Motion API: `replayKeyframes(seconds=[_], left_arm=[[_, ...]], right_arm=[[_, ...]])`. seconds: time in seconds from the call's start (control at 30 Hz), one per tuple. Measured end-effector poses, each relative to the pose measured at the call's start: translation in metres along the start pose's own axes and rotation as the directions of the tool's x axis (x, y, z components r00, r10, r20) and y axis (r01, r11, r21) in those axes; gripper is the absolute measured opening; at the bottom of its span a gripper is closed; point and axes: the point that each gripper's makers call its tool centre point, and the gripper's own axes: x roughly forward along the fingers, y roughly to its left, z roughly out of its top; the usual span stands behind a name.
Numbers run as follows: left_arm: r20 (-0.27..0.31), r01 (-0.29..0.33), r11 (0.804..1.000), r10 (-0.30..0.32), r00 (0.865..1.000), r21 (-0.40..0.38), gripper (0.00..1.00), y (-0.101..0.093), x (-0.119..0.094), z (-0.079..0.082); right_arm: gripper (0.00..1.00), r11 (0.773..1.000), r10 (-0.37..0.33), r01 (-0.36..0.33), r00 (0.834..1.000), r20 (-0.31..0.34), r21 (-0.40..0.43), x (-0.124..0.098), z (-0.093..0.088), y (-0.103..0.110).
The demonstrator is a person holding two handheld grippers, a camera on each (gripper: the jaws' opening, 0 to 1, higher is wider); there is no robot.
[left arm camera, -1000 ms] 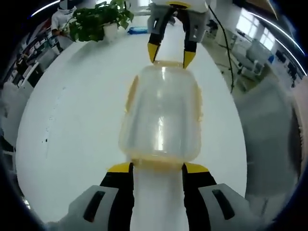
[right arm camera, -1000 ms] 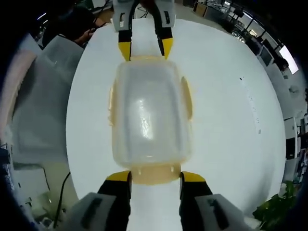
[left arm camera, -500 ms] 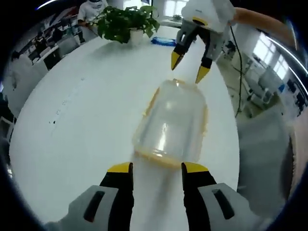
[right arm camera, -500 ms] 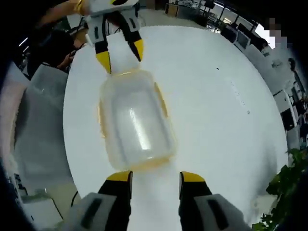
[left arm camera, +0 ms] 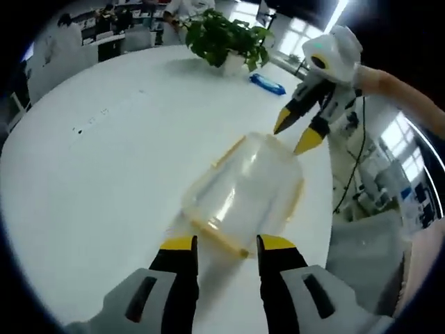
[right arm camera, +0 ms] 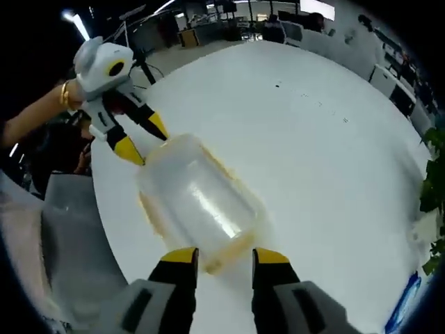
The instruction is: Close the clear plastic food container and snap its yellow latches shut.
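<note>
Clear plastic food container (left arm camera: 243, 191) lies on the white round table (left arm camera: 104, 160), lid on, yellow latches along its edges. It sits between the two grippers, one at each short end.

Left gripper (left arm camera: 224, 245): jaws parted, nothing held; yellow tips just at the near end of the container, touching or a hair off, cannot tell which. In the right gripper view it appears at the far end (right arm camera: 142, 141).

Right gripper (right arm camera: 222, 256): jaws apart, empty, tips at the container's near end (right arm camera: 198, 205). In the left gripper view it appears at the far end (left arm camera: 295, 133), tips just beside the container rim.

Latch state: yellow strip (left arm camera: 212, 232) shows along the near rim, but whether it is flat and snapped or flared is too blurred to tell.

Judgement for this step: press the end latches inward from both ends at once so the container cannot slide on the smooth table. Keep the jaw tips low, on the latch flap and not on the lid crown. Push square to the end wall; a skewed push will likely spin the container.

Also present: potted plant (left arm camera: 222, 38) and a blue object (left arm camera: 268, 83) at the far side, well apart.
</note>
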Motion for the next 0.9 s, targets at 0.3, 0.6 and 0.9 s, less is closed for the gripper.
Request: replayKeyframes(seconds=[0.3,0.6,0.9], left_arm=[[0.026,0.029,0.995,-0.027,0.999,-0.097,0.24,-0.004,0.003,-0.001],[0.057,-0.001,0.994,0.008,0.998,-0.111,0.21,-0.003,0.006,0.0],[0.05,0.014,0.986,-0.006,0.999,-0.164,0.18,-0.001,0.005,0.001]], right_arm=[[0.28,0.995,0.035,-0.034,0.999,-0.014,0.092,0.008,-0.005,0.002],[0.27,0.991,0.071,-0.074,0.997,0.027,0.114,0.012,-0.01,0.007],[0.27,0.991,0.107,-0.106,0.994,-0.01,0.086,0.011,-0.005,0.006]])
